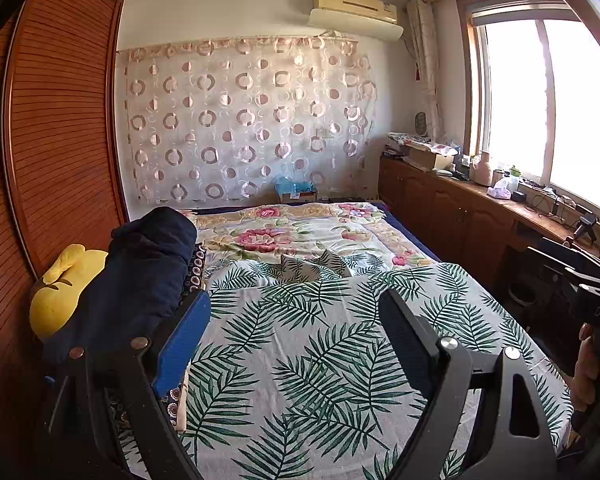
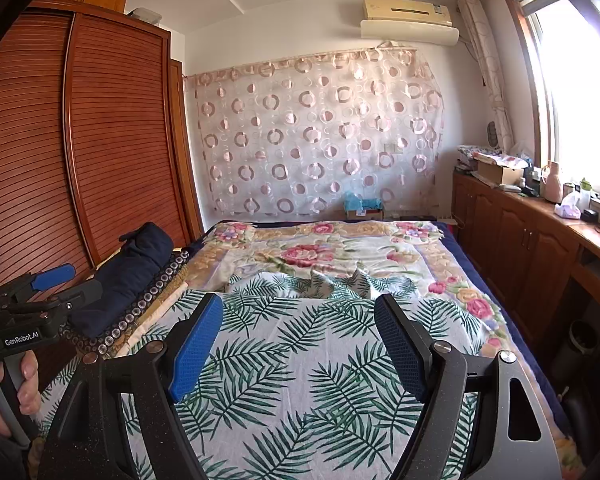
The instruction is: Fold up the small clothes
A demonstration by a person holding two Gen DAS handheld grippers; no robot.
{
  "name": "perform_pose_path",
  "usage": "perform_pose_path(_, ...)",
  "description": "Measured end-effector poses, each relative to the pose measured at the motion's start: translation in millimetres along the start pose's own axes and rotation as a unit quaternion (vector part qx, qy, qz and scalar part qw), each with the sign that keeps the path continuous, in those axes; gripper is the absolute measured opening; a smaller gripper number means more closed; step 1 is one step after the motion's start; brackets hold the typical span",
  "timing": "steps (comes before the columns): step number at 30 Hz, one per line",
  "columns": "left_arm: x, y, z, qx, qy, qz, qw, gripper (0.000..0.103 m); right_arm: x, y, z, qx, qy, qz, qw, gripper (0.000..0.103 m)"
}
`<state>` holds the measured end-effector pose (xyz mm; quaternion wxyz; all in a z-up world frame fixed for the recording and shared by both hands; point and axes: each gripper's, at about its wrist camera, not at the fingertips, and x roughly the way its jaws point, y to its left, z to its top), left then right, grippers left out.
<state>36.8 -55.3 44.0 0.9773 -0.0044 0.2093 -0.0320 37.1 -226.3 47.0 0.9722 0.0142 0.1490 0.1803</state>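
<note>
Close by, the left gripper (image 1: 296,320) hangs over the bed with its two fingers wide apart and nothing between them. The right gripper (image 2: 300,324) hangs beside it, fingers wide apart too, and holds nothing. A hand (image 2: 8,392) holds the left one by its handle.

Under both lies a leaf sheet (image 2: 284,360), flat and smooth on the bed.

A bit farther, at the far edge of that sheet, sits the small cloth (image 2: 340,282). It has the same leaf print, so it is hard to pick out. It looks bunched up, with two little points sticking up. It runs longer from side to side than from front to back. I cannot tell which end is its top.

I think the cloth is not folded flat. It could be waiting to be folded, or it could be partway done with some flaps up. I cannot tell which from here. Both grippers are well apart from it, so neither one is working on it right now. To touch it, they would need to reach forward and come down low at its edges.

Past it lies a flower blanket (image 2: 312,248). On the left lie a dark roll (image 2: 136,272) and a yellow toy (image 1: 60,292).
</note>
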Motion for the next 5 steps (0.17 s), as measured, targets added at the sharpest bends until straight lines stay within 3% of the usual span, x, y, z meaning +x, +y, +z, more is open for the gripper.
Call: perform_pose_path(5,0.1,-0.1,-0.2,0.0,0.0,0.0,1.0,0.086,0.0,-0.1,-0.4,0.0,0.0,0.0,1.0,0.08)
